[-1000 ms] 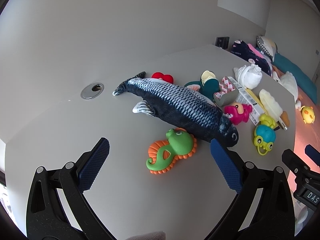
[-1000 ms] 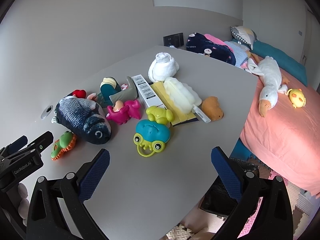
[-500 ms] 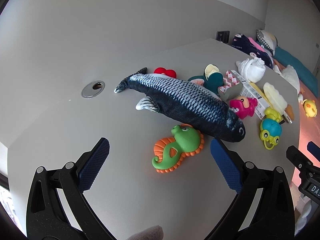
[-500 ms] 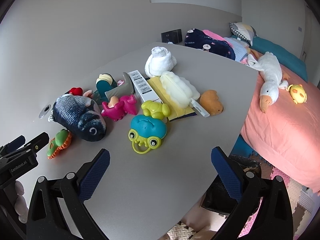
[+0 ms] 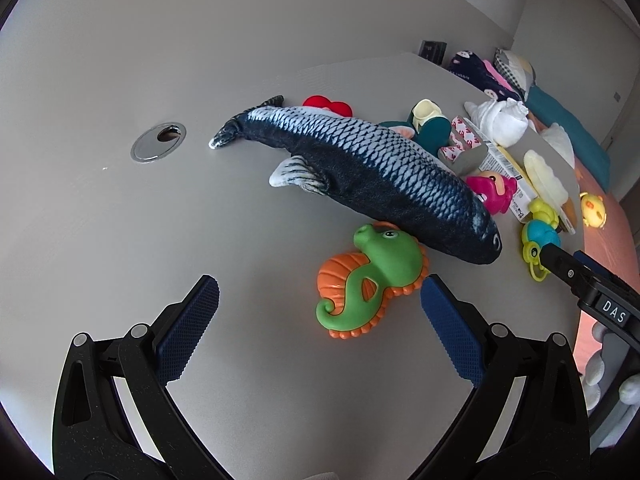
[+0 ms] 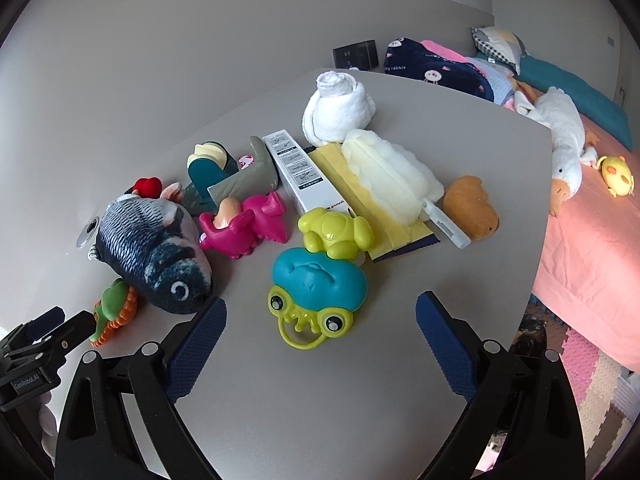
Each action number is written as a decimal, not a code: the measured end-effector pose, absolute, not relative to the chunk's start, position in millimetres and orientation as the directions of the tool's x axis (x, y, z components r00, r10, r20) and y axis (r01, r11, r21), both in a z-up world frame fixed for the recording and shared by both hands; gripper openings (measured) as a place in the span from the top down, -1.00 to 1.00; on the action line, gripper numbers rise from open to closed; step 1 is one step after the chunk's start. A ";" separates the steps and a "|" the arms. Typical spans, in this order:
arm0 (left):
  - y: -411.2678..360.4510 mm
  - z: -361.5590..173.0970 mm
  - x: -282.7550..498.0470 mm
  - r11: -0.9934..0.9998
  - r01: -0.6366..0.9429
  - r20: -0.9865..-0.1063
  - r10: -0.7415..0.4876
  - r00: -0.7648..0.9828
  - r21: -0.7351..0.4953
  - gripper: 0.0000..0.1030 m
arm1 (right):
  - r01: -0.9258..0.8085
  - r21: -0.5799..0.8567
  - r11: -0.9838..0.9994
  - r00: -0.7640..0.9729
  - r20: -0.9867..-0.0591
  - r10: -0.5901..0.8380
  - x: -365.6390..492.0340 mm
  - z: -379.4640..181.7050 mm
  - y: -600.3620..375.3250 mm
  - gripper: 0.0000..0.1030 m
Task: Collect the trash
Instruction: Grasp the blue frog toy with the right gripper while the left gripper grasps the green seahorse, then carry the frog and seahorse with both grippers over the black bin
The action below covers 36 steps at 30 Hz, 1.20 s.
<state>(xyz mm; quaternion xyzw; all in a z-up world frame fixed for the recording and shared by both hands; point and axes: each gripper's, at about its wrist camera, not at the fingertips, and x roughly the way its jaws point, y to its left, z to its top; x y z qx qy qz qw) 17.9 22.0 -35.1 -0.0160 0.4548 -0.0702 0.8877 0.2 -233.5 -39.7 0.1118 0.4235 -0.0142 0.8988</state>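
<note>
Lying mid-table beside the yellow sheet, the white carton ran its long axis from near edge toward the wall, and both the left gripper and right gripper, jaws apart and empty, risked nudging the crowding toys such as the frog toy.

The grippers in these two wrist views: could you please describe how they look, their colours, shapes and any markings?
Both look alike. The left gripper and right gripper each have two matte black, speckled plastic arms with silver rivets, ending in dark blue fingers with a fine grid texture. Seen from the other camera, the left one carries a white "GenRobot.AI" label and the right one shows "DAS". No cables or sleeves are visible.
</note>
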 end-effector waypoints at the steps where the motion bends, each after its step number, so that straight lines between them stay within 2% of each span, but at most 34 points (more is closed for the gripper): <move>1: 20.1 -36.4 18.1 0.991 0.111 -0.801 -0.129 0.584 -0.079 -0.89 | 0.121 0.195 0.973 0.637 -0.767 0.075 3.6 -41.3 -233.3 -0.84; 3: 14.2 -38.2 18.5 0.991 0.126 -0.790 -0.115 0.602 -0.048 -0.89 | 0.123 0.199 0.972 0.628 -0.774 0.079 9.7 -45.2 -231.7 -0.81; 9: -11.0 -47.7 22.4 0.978 0.204 -0.782 -0.088 0.617 0.051 -0.89 | 0.139 0.191 0.972 0.611 -0.789 0.068 22.3 -52.5 -226.9 -0.46; 11: -20.1 -54.7 24.6 0.969 0.228 -0.785 -0.065 0.616 0.098 -0.86 | 0.135 0.180 0.974 0.608 -0.792 0.062 23.3 -52.0 -225.3 -0.21; 12: -23.3 -58.7 26.2 0.964 0.236 -0.791 -0.048 0.610 0.123 -0.76 | 0.134 0.170 0.976 0.607 -0.793 0.055 23.9 -52.0 -224.3 -0.13; 13: -23.3 -57.8 27.2 0.964 0.240 -0.789 -0.062 0.612 0.111 -0.73 | 0.128 0.169 0.977 0.606 -0.793 0.058 23.9 -52.0 -223.8 -0.13; 15: -21.1 -56.6 28.8 0.966 0.236 -0.785 -0.068 0.615 0.102 -0.23 | 0.117 0.177 0.977 0.607 -0.791 0.071 22.2 -52.0 -224.0 -0.13; 16: -19.1 -56.4 29.4 0.969 0.233 -0.786 -0.076 0.613 0.088 -0.21 | 0.110 0.182 0.977 0.608 -0.790 0.078 21.4 -52.0 -224.1 -0.12; 17: -17.0 -56.5 29.5 0.970 0.229 -0.788 -0.080 0.610 0.079 -0.08 | 0.106 0.191 0.976 0.609 -0.788 0.088 18.8 -51.7 -224.3 -0.12; 28: -34.2 -49.8 8.1 0.952 0.263 -0.769 -0.047 0.638 0.159 -0.06 | 0.095 0.292 0.952 0.620 -0.765 0.173 -12.1 -44.0 -243.0 -0.12; 36: -57.7 -31.8 -12.6 0.951 0.306 -0.745 -0.174 0.644 0.043 -0.06 | 0.102 0.301 0.948 0.651 -0.741 0.166 -32.3 -27.8 -270.0 -0.12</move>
